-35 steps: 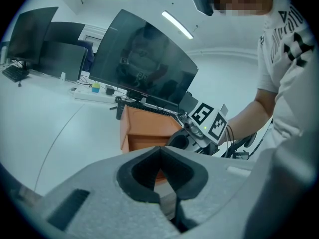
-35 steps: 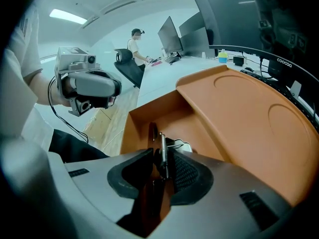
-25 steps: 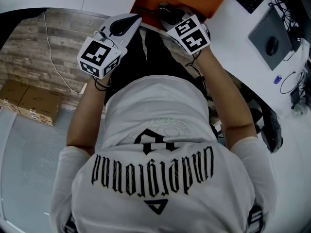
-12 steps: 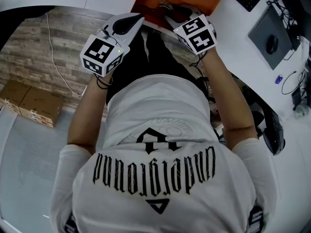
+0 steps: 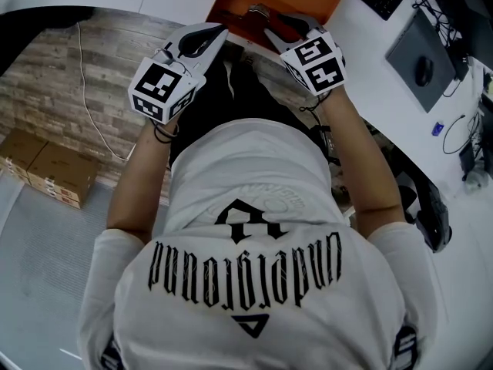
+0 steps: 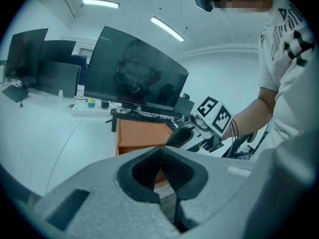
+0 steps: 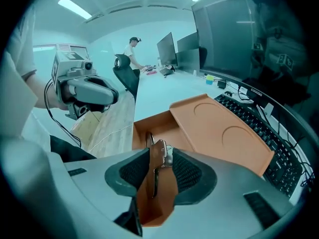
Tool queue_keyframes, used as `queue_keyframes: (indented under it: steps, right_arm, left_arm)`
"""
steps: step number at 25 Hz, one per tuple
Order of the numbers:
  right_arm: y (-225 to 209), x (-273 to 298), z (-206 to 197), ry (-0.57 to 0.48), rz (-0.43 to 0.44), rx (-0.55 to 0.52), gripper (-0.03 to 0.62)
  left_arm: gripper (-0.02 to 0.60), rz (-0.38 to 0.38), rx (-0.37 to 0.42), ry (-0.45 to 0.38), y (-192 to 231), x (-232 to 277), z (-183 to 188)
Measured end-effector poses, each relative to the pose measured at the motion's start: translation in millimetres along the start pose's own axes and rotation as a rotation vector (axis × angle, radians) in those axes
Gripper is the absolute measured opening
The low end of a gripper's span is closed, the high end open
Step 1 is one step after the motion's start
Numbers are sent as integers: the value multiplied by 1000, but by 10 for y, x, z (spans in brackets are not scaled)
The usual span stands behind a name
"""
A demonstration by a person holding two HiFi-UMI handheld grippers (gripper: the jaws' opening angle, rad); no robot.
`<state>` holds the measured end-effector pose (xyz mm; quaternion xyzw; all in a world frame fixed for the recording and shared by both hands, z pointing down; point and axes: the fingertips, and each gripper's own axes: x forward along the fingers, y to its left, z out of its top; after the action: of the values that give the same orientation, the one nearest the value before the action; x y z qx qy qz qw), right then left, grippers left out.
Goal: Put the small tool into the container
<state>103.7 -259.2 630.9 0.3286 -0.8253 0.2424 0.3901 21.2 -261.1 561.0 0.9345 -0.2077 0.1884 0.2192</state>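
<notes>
My right gripper (image 7: pixel 158 156) is shut on the small tool (image 7: pixel 157 183), a metal piece in a brown leather sheath that stands upright between the pads. It hangs over the near edge of the orange container (image 7: pixel 158 125), an open box whose lid (image 7: pixel 219 133) lies back to the right. In the head view the right gripper (image 5: pixel 268 23) reaches over the orange container (image 5: pixel 239 15) at the desk's edge. My left gripper (image 5: pixel 212 34) hovers just left of the box, shut with nothing in it. In the left gripper view the pads (image 6: pixel 172 176) meet, with the container (image 6: pixel 139 136) beyond.
A black keyboard (image 7: pixel 271 146) lies behind the lid, below a large monitor (image 6: pixel 134 73). A mouse on a grey pad (image 5: pixel 424 72) sits on the white desk to the right. On the floor are cardboard boxes (image 5: pixel 46 164) and a white cable (image 5: pixel 88 106). A person (image 7: pixel 133 48) stands far off.
My right gripper has moved a little right and farther over the orange box with the tool still in it. The left gripper has barely shifted.
</notes>
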Motion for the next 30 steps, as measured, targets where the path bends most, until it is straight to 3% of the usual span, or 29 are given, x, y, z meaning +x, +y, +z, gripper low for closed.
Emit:
queue_keyframes:
  steps: [13, 21, 30]
  right_arm:
    - [97, -543, 376, -167, -25, -26, 34]
    - [359, -1172, 835, -381, 11, -78, 17]
    - [608, -2080, 1320, -573, -41, -148, 15]
  left_arm:
    - [14, 25, 23, -86, -310, -189, 341]
    - [14, 42, 94, -166, -558, -450, 790]
    - [14, 58, 124, -296, -891, -936, 1334]
